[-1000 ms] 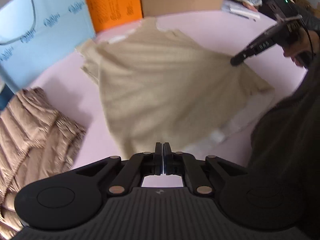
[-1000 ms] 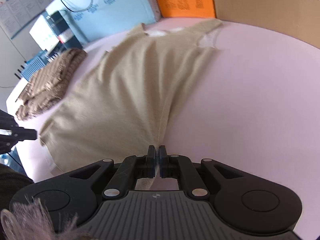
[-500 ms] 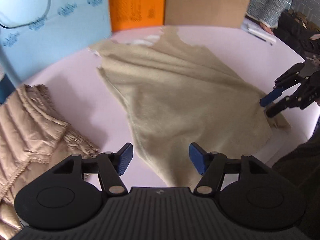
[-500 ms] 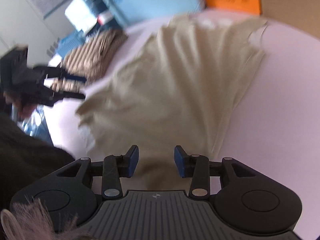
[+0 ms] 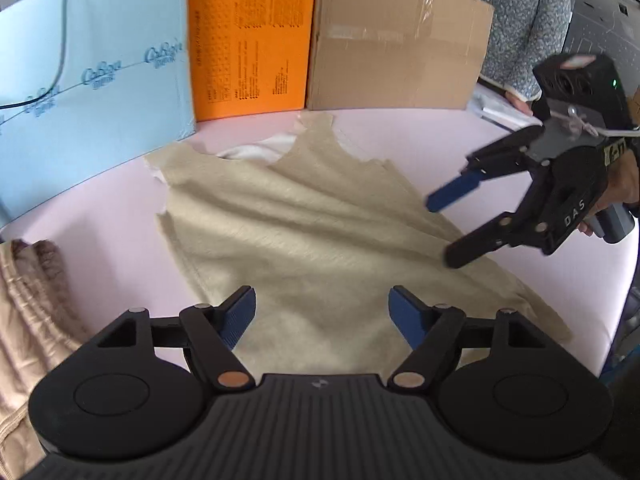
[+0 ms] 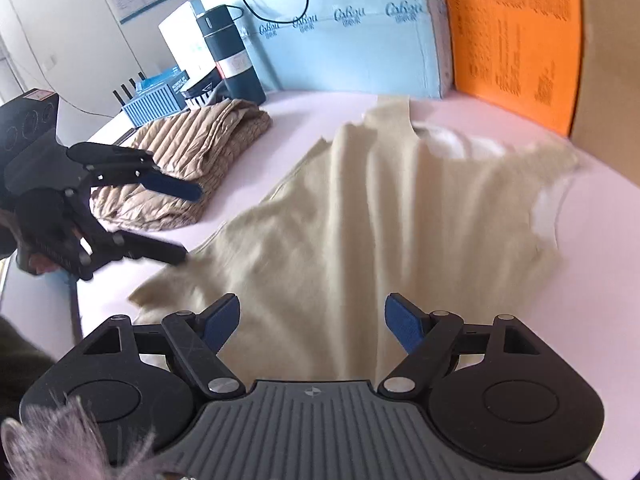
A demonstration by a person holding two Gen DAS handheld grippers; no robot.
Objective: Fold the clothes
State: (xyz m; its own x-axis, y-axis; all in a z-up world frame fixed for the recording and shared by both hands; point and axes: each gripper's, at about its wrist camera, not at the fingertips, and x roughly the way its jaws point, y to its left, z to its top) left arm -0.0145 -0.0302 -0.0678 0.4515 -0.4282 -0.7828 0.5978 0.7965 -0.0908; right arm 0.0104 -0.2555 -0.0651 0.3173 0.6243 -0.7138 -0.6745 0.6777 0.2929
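Left wrist view: left claw [image 5: 322, 312] released, fingers spread wide, nothing between them. Beige top [image 5: 304, 248] lies rumpled on the pink table [image 5: 100, 240], spreading ahead of this claw, its near hem running under the fingertips. Right claw [image 5: 444, 228] ahead to the right, also spread, lower finger [image 5: 468, 250] down at the top's right edge; contact unclear. Quilted tan jacket [image 5: 28, 320] left of the claw. Beyond the top: blue board [image 5: 92, 80], orange box [image 5: 252, 36], cardboard box [image 5: 396, 48]. A person in a patterned sweater [image 5: 528, 20] at far right.

Right wrist view: right claw [image 6: 312, 318] released, empty, over the top's [image 6: 380, 220] near hem. Top stretches ahead, neck end toward the orange box [image 6: 516, 36]; image is slightly blurred. Left claw [image 6: 192, 226] off to the left, spread, lower finger at the top's left corner. Jacket [image 6: 192, 160] folded beyond it, apart from the top. Dark flask [image 6: 230, 56] far left behind the jacket.
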